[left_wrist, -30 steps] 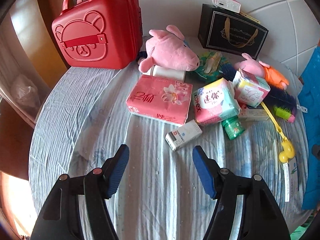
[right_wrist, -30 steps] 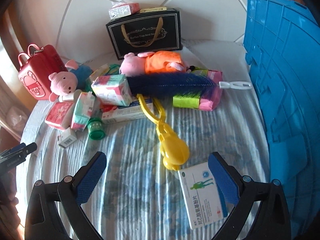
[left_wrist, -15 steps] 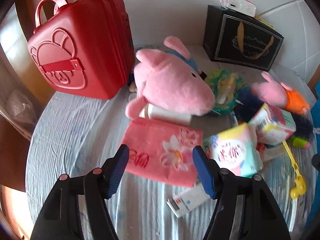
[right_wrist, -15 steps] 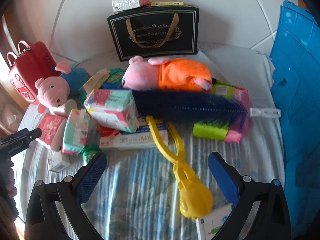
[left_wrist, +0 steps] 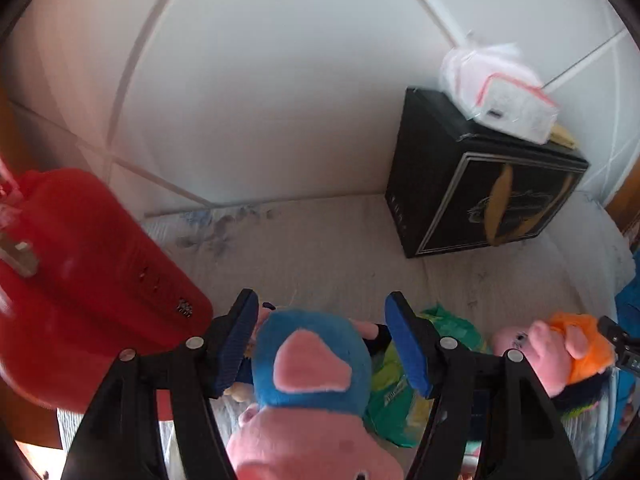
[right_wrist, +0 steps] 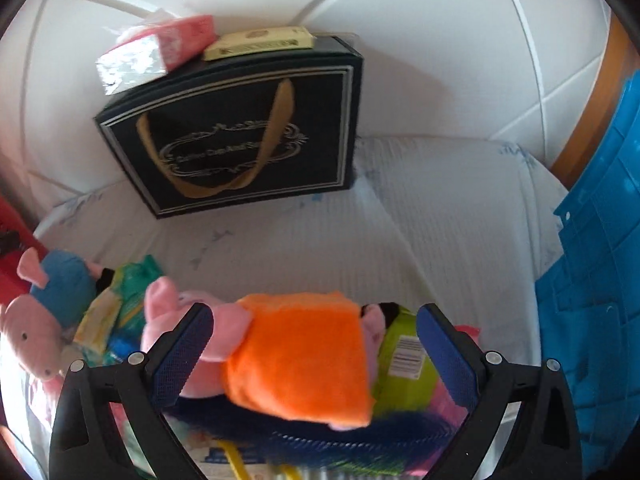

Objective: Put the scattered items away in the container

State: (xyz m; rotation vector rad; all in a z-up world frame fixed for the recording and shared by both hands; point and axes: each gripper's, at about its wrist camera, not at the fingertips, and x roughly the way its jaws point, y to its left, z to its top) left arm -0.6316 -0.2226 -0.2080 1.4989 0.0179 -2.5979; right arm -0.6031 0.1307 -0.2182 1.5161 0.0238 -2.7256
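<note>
The left tool (left_wrist: 320, 344) was spread wide with nothing gripped; the blue-shirted pig toy (left_wrist: 312, 368) lay directly between its fingers, body running along the tool's own line, head toward the camera, feet pointing away. The right tool (right_wrist: 316, 348) was likewise wide open and empty, and the orange-shirted pig toy (right_wrist: 296, 356) lay between its fingers on the bed (right_wrist: 320, 240), its length set crosswise, head at the left finger. The blue container (right_wrist: 600, 300) stood off to the right tool's right.

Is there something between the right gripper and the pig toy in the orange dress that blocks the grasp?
Nothing visible does. The right gripper is open, its jaws on either side of the orange-dressed pig, which lies on a dark blue brush.
</note>
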